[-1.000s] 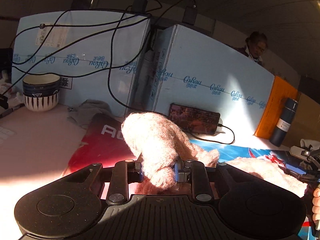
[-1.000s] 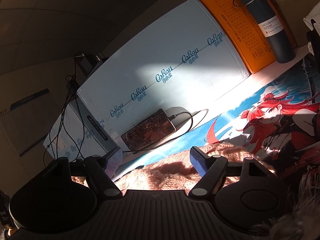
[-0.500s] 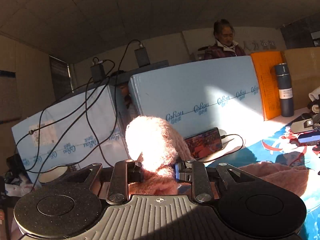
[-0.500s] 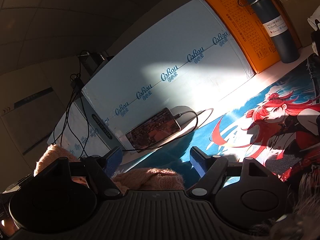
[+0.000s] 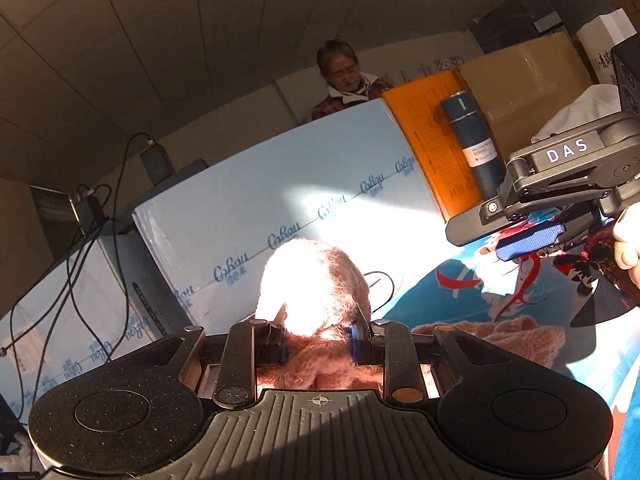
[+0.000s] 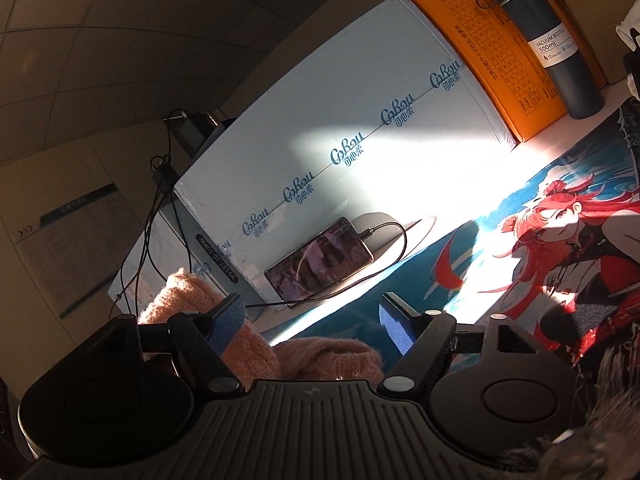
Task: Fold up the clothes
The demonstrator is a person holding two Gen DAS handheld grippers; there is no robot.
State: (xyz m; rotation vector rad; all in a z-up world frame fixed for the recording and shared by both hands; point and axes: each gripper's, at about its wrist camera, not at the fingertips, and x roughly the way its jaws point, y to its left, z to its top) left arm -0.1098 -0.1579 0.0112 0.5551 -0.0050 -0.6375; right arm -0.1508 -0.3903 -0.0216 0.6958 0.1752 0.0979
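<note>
On the printed mat, toward its near edge: one pink knit garment, fuzzy, bunched rather than flat; part of it lifted clear of the mat. Left gripper: jaws clamped on a thick wad of the knit, which bulges up between and above the pads; sun-bleached there, so detail is lost. Right gripper: jaws spread wide, nothing between the pads; knit lies just beneath and beside its left finger. Progress, as a judgement: early to middle; one portion seems to be carried over the rest; no tidy rectangle shows; flattening and further folds remain. Long axis: cannot tell with the garment bunched; the visible body runs roughly across the mat, parallel to the blue boxes at the mat's far edge. Also present: phone, flask.
</note>
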